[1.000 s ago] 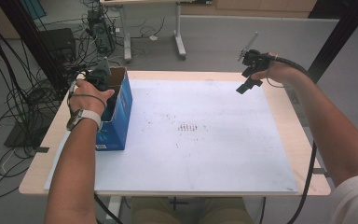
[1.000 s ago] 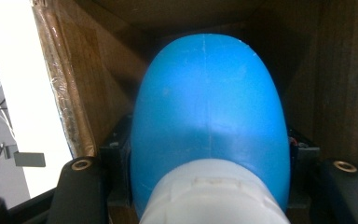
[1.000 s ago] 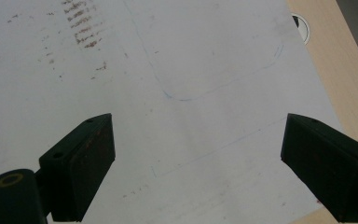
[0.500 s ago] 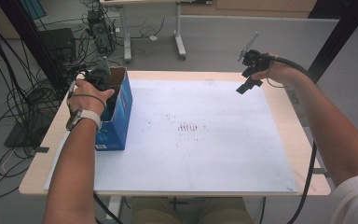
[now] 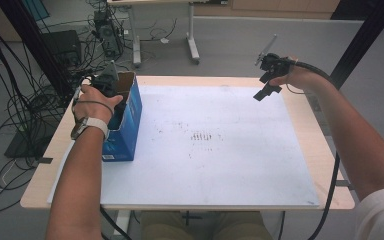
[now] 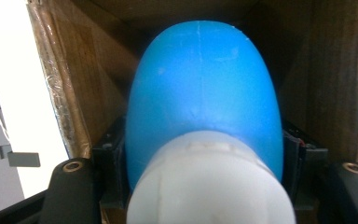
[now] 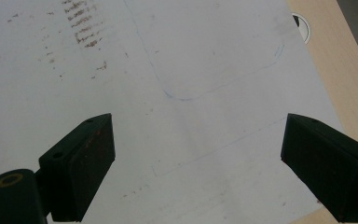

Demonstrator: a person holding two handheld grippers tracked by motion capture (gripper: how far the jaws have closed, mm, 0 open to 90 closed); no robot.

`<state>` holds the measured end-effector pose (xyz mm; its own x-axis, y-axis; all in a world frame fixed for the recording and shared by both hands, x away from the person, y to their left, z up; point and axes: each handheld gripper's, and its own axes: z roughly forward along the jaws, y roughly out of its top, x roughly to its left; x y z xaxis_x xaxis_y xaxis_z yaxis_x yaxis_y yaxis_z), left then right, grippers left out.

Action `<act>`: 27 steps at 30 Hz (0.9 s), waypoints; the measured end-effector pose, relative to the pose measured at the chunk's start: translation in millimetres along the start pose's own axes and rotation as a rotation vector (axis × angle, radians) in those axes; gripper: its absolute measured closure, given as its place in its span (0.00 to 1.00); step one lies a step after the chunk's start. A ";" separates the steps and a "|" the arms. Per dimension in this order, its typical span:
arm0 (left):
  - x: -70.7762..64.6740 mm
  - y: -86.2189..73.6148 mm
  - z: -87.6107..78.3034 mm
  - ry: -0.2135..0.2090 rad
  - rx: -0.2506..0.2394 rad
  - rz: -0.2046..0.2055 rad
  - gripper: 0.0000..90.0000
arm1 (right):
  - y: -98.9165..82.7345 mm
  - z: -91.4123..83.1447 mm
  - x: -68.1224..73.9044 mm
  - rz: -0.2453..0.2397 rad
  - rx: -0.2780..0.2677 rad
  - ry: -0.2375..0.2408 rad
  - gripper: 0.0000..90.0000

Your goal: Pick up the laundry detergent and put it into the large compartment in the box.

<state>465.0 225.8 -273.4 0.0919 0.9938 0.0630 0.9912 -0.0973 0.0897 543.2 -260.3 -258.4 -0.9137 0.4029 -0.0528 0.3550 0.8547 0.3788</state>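
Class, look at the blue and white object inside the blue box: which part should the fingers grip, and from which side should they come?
Probably the blue body where it bulges widest, just past the white cap. Come from above through the blue box open top, as the left gripper does: the cardboard walls block every other side, and the rounded flanks suit opposing fingers.

From my high view I look forward and down over the whole tabletop (image 5: pixel 290 107). My left gripper view sits inside the blue box (image 5: pixel 130 120), pressed close against a blue object (image 6: pixel 203 88). My right gripper view hangs above the white sheet (image 7: pixel 177 60), which the high view also covers.
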 end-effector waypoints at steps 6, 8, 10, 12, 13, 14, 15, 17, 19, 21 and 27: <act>-2.0 0.6 0.1 0.002 0.001 0.003 0.32 | 0.3 1.2 1.5 -0.002 0.000 0.003 0.11; -1.9 0.7 0.1 0.002 0.000 0.002 0.32 | -0.5 1.0 1.2 -0.001 -0.001 0.003 0.11; -1.4 0.5 -0.1 -0.002 -0.006 -0.002 0.32 | -1.8 0.2 0.6 0.002 -0.004 0.002 0.11; -1.2 0.5 -0.1 -0.004 -0.006 -0.002 0.32 | -2.9 -0.6 -0.1 0.004 -0.006 0.001 0.11; -1.3 0.6 -0.2 -0.006 -0.004 -0.001 0.32 | -3.3 -0.9 0.0 0.008 -0.006 0.001 0.11; -1.2 0.6 -0.4 -0.006 -0.004 -0.003 0.32 | -3.5 -0.9 -0.5 0.003 -0.008 0.001 0.11; -1.1 0.7 -0.5 -0.006 -0.004 -0.004 0.32 | -3.7 -1.0 -0.6 0.005 -0.007 0.000 0.11; -1.0 0.8 -0.5 -0.006 -0.003 -0.004 0.32 | -3.5 -0.8 -0.4 0.004 -0.008 0.000 0.11; -0.7 0.5 -0.5 -0.009 -0.004 -0.003 0.31 | -3.0 -0.3 0.3 0.007 -0.004 0.002 0.11; -0.3 0.0 -1.1 -0.019 -0.010 -0.002 0.31 | -2.5 0.5 0.3 0.000 -0.007 0.003 0.11; 2.3 -1.8 -4.8 -0.043 -0.022 0.002 0.31 | -0.7 1.6 1.5 0.003 -0.005 0.005 0.11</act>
<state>463.0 228.0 -268.7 0.0983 0.9949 0.0206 0.9887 -0.1000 0.1119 541.9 -259.8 -260.2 -0.9137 0.4036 -0.0468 0.3566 0.8517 0.3839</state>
